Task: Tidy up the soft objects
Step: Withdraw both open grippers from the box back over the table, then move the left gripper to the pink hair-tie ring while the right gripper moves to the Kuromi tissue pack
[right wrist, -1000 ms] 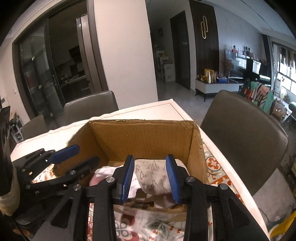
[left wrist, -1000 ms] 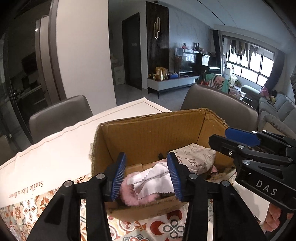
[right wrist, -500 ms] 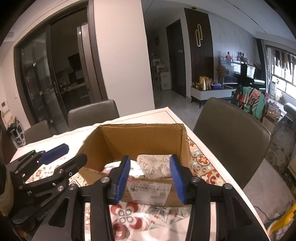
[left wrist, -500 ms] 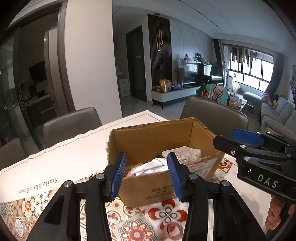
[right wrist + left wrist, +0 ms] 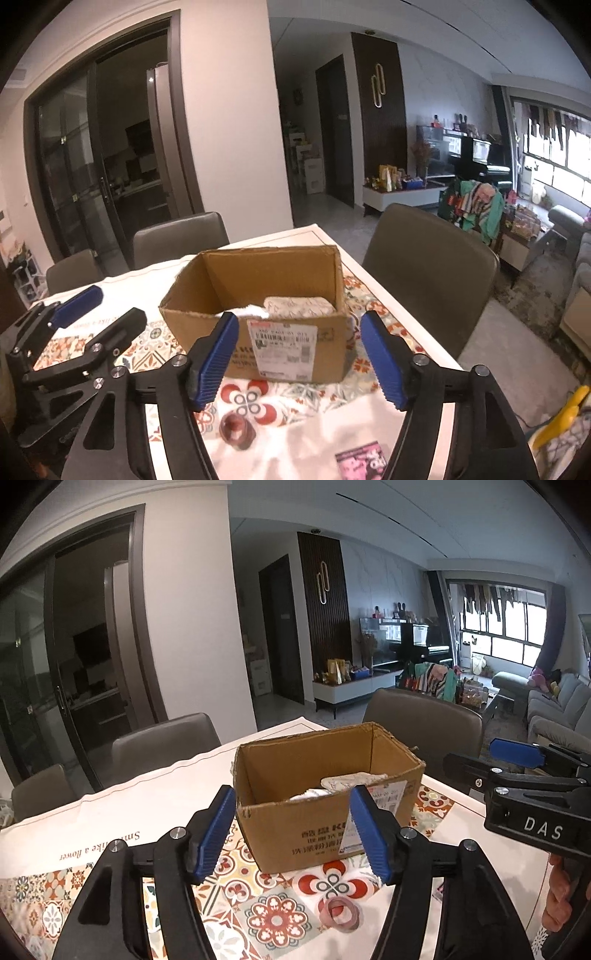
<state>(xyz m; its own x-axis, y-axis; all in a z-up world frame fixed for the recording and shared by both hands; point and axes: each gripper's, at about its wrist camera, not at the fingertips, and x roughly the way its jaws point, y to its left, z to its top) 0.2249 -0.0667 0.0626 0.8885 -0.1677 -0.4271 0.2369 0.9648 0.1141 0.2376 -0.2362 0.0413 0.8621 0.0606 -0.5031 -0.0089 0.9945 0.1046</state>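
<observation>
Since earlier, we backed both hand-held grippers, left [image 5: 291,834] and right [image 5: 297,360], from the open brown cardboard box [image 5: 258,314]; jaws opening, empty. Risk: knocking the small pink tape roll [image 5: 341,914] off the table [image 5: 122,812].

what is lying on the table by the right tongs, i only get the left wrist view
Observer: A pink printed card lies flat on the tablecloth, nearer the camera than the right tongs.
Operator: are those tongs holding anything
Observer: No. They are opening with nothing between them; the box sits beyond them.
Operator: anything off the table on that side
Observer: A yellow thing shows low at the right, past the table edge. I cannot tell what it is.
</observation>
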